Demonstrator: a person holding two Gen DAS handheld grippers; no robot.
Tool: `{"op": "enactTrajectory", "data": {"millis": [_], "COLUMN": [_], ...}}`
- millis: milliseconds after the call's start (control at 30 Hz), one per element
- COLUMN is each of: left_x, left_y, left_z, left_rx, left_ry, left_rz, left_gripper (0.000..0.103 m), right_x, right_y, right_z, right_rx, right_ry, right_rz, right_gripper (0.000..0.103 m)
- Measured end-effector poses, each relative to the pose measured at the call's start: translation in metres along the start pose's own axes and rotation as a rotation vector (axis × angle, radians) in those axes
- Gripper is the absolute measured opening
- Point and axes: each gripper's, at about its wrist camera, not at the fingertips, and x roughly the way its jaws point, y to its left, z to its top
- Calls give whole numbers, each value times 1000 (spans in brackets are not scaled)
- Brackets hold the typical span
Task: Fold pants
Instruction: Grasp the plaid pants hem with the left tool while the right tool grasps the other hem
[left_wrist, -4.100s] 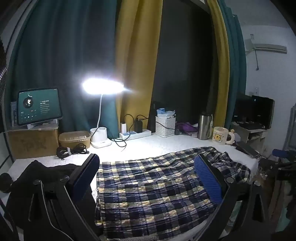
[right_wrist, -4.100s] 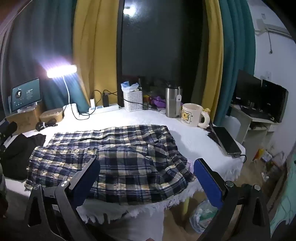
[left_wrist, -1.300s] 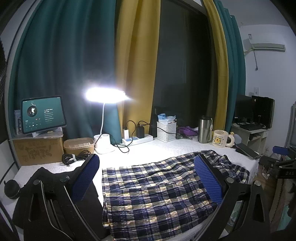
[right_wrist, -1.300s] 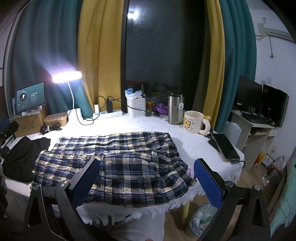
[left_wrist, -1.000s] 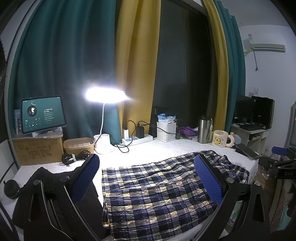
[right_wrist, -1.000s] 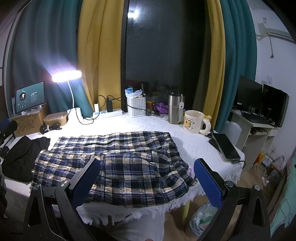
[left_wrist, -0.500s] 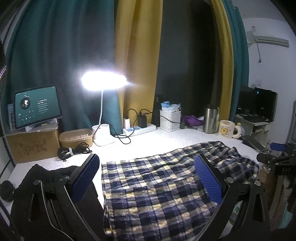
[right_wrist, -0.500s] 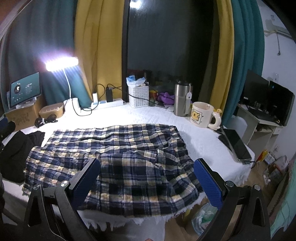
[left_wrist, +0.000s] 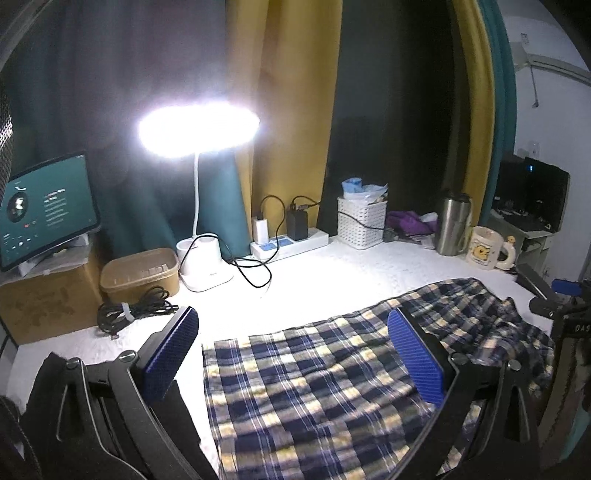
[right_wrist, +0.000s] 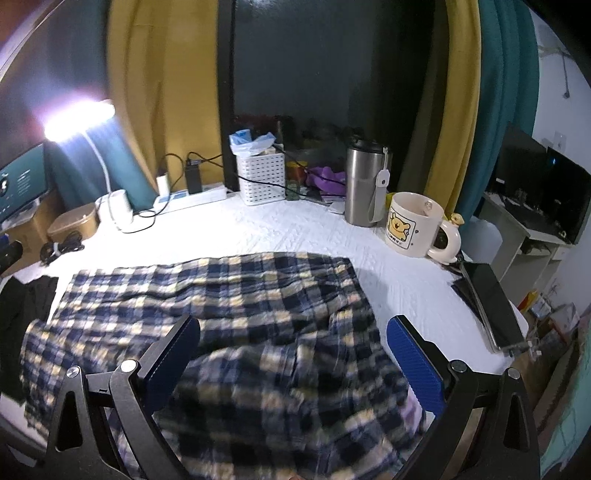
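Right wrist view: plaid pants (right_wrist: 229, 306) lie flat on the white tablecloth (right_wrist: 288, 232), long axis running left-right across the table. Waist end sits rumpled toward the mug (right_wrist: 410, 225) side, leg ends toward the black garment (right_wrist: 22, 302) on the left. Right gripper (right_wrist: 291, 354) has its fingers spread wide, holding nothing, above the near edge. Left gripper (left_wrist: 291, 354) likewise spread and empty, over the leg hems.

White-covered table (right_wrist: 258, 236), plaid pants (right_wrist: 229, 295) spread flat, mug (right_wrist: 412, 225), steel tumbler (right_wrist: 364, 184), lamp (left_wrist: 203, 264)
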Motion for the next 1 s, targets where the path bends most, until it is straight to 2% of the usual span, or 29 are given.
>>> {"op": "enactTrajectory", "data": {"millis": [333,533,667,700,733,800,900,1000], "left_x": [79,124,144,147,150,158,170,178], "left_y": [25,56,70,72,74,80,85,83], "left_z": [7,-10,-20,-21,-23,-29,-39,-50], "left_rx": [2,-25,-36,-31,-30,-33,-35,-33], "left_ry": [156,284,351,366,382,420,485,549], "left_rz": [35,86,100,102,105,96,71,44], "left_gripper": [101,101,101,101,101,101,95,84], "right_x": [69,119,156,165,173,191,210,221], "right_y": [-40,-64,-75,-76,-76,-76,-73,-68], "right_z": [45,65,69,67,66,61,52,45], "right_rx": [14,-10,5,3,0,1,-1,-9], "right_ry": [45,92,142,158,177,213,262,291], "right_rz": [6,9,46,56,62,81,109,143], "right_gripper": [102,101,101,99,94,91,85,69]}}
